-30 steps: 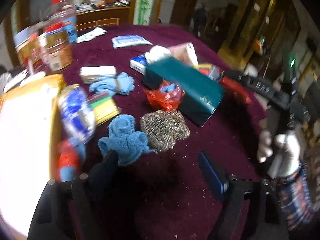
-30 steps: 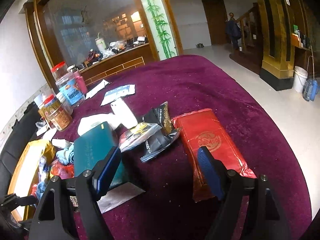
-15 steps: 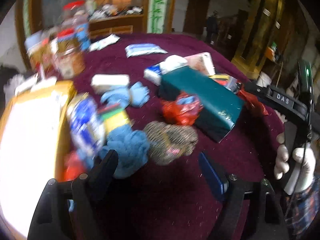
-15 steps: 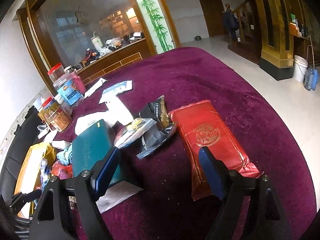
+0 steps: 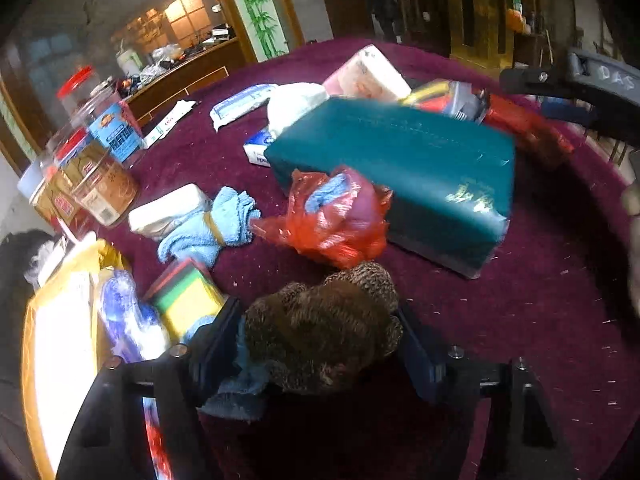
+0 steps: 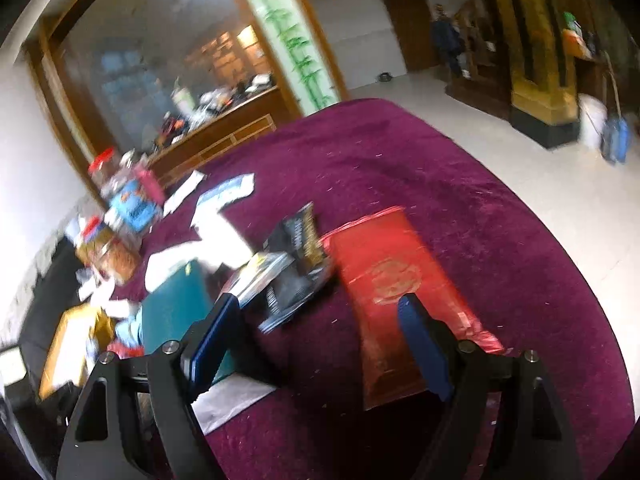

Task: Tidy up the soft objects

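Observation:
In the left wrist view a brown knitted bundle point(image 5: 324, 328) lies between the wide-open jaws of my left gripper point(image 5: 320, 344), with a blue cloth point(image 5: 244, 384) beside the left finger. A second blue cloth tied with a band point(image 5: 208, 228), a red plastic bag point(image 5: 332, 216) and a white folded pack point(image 5: 168, 208) lie farther off on the purple tablecloth. My right gripper point(image 6: 316, 344) is open and empty above the cloth, in front of a red flat packet point(image 6: 396, 276) and dark snack bags point(image 6: 296, 272).
A teal box point(image 5: 400, 160) lies mid-table; it also shows in the right wrist view point(image 6: 172, 312). Jars with red lids point(image 5: 92, 160) stand at the far left. A yellow tray point(image 5: 52, 340) and a sponge pack point(image 5: 184, 300) sit at the left. The table edge point(image 6: 560, 248) curves at right.
My left gripper has moved forward and to the right, so the brown knitted bundle now lies between its open jaws. The right wrist view has swung slightly and is blurred.

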